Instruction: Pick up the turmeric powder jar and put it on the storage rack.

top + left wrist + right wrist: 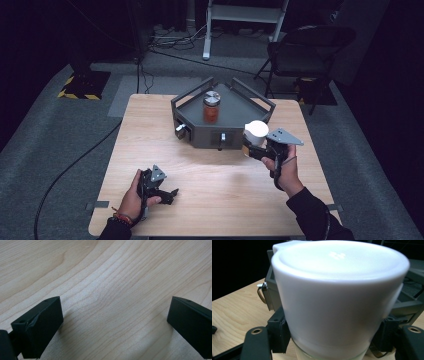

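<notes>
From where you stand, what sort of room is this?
Probably a studio or lab set up for recording. A lone wooden table stands on grey carpet among dark walls, cables trail over the floor, and yellow-and-black warning tape marks an equipment base.

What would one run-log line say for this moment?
right claw: shut on white-lidded jar | left claw: open over table | grey tray: holds red jar

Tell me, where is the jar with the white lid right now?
The white-lidded jar is clamped in the right gripper, at the right of the high view, just in front of the grey tray's right corner.
</notes>
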Demonstrator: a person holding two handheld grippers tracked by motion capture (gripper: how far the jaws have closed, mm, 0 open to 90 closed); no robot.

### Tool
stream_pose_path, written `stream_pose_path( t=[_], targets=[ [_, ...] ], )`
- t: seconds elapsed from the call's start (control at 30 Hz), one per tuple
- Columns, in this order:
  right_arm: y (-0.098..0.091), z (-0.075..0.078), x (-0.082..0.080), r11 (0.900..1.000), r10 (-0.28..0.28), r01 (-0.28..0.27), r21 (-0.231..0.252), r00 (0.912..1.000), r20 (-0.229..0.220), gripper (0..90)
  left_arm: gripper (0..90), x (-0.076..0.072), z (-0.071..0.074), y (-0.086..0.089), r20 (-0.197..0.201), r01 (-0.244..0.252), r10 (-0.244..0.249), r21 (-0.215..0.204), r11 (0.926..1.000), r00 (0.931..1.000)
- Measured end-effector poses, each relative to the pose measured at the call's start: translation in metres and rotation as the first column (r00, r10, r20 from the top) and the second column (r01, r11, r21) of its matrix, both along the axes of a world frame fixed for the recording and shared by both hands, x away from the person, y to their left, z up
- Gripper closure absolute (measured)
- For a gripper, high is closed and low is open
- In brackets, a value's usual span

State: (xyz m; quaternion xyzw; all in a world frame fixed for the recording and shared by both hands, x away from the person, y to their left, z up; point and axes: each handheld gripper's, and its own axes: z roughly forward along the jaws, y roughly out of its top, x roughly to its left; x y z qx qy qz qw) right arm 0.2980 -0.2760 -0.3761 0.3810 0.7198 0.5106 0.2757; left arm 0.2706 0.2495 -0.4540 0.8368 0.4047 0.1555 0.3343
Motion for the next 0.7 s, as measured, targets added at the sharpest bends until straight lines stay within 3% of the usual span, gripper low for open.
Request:
stream_pose_path(
  t=[0.33, 0.7],
  targets=[
    [0.006, 0.025, 0.005, 1.0000, -0.009, 0.009, 0.002, 0.9996, 0.026, 30.1, 0.4, 0.000, 0.000, 0.000, 0.000, -0.001, 0.001, -0.001, 1.0000, 1.0000],
    [0.013, 0.042, 0.016, 0.9998, -0.017, 0.017, 0.005, 0.9990, 0.042, 30.1, 0.4, 0.000, 0.000, 0.000, 0.000, 0.000, 0.000, 0.000, 1.0000, 1.0000]
  ],
)
